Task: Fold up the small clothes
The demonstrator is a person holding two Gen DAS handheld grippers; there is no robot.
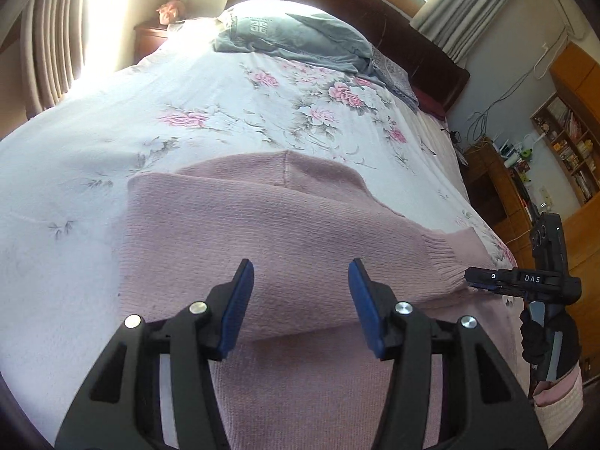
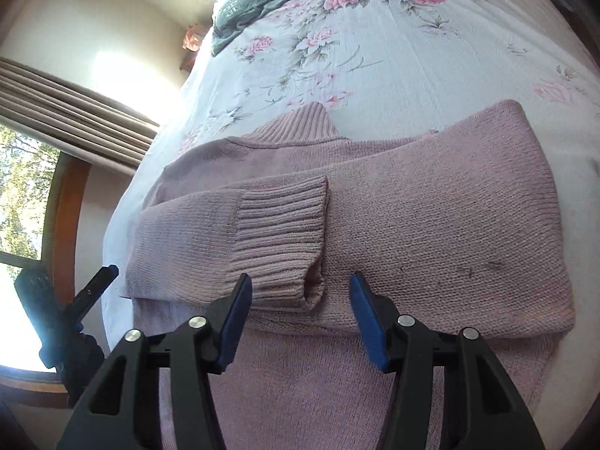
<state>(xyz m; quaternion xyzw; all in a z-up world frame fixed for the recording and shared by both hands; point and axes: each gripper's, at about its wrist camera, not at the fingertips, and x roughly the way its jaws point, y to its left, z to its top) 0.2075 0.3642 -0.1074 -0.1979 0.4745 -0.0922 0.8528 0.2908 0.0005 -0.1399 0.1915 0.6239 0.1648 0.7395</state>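
A pink knit sweater (image 1: 270,232) lies flat on the floral bedspread (image 1: 157,112), both sleeves folded across its body. In the right wrist view the sweater (image 2: 431,217) shows its ribbed collar at the far side and a ribbed cuff (image 2: 281,240) lying on top near the middle. My left gripper (image 1: 300,281) hovers open above the sweater's near part, nothing between its blue pads. My right gripper (image 2: 300,292) is also open, just in front of the cuff. In the left wrist view the right gripper (image 1: 487,277) appears side-on at the sweater's right edge, held by a gloved hand (image 1: 547,337).
A grey folded garment (image 1: 292,37) lies at the head of the bed by a dark headboard (image 1: 412,45). Wooden furniture and a bookshelf (image 1: 562,142) stand to the right of the bed. A curtained window (image 2: 30,206) is on the other side.
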